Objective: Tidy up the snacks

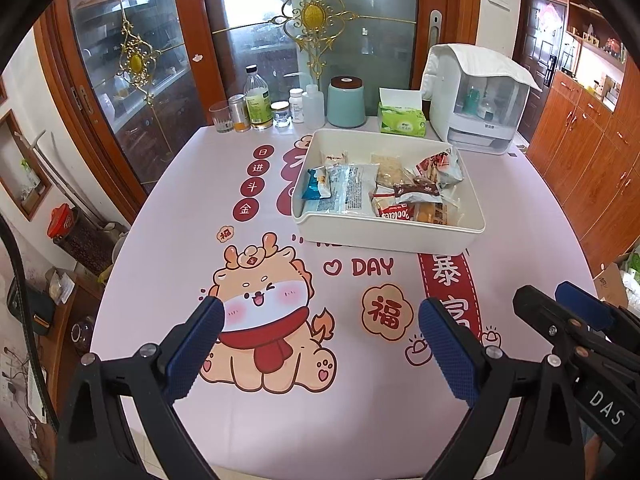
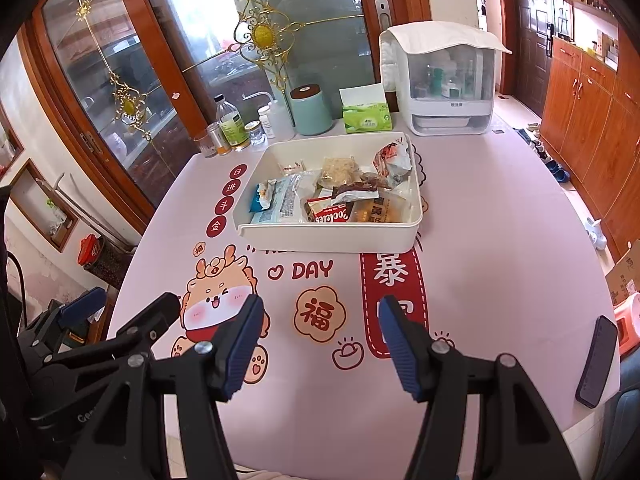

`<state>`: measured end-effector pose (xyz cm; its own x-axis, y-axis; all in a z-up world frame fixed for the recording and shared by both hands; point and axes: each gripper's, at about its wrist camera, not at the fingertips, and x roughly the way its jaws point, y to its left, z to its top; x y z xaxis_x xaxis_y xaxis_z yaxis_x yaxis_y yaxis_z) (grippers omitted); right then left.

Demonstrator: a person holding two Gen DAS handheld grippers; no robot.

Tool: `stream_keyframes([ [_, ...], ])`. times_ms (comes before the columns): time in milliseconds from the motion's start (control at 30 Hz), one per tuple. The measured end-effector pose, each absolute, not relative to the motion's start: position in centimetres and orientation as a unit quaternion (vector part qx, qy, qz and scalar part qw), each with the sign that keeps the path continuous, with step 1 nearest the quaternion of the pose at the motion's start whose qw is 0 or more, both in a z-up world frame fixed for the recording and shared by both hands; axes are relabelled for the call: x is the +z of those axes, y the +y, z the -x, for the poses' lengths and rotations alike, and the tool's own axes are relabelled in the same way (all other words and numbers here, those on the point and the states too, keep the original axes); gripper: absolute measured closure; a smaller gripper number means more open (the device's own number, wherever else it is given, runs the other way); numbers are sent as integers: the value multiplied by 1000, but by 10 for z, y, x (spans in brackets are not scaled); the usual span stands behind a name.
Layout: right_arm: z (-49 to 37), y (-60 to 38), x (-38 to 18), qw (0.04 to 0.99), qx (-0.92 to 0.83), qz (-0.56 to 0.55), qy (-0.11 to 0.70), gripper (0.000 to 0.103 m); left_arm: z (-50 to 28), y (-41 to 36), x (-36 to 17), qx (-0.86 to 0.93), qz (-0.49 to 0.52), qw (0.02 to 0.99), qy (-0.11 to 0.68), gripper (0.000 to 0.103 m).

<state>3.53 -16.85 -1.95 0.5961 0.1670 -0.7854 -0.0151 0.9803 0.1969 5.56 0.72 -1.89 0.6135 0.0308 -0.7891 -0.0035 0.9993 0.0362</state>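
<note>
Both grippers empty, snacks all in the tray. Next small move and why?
Probably stop, or retract. Both the left gripper and right gripper hang open and empty short of the white tray, and every snack packet visible already lies inside it; none shows on the tablecloth.

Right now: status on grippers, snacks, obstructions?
Left gripper and right gripper open, empty, above the table. Snack packets all in white bin. Path to bin unobstructed.
</note>
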Motion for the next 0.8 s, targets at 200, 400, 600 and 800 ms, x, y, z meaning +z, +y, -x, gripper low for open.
stream_keyframes([
  [200,-35,-169,-21,889,51,-86,448,42,-56,6,-21,9,-14,897,442,6],
  [400,-34,-169,-22,888,51,-87,448,42,-56,6,-21,9,-14,897,442,6],
  [600,-33,-169,-25,888,50,-88,449,42,-56,6,-21,9,-14,897,442,6],
  [800,-33,-169,-25,887,49,-89,450,42,-56,6,-21,9,-14,896,443,6],
])
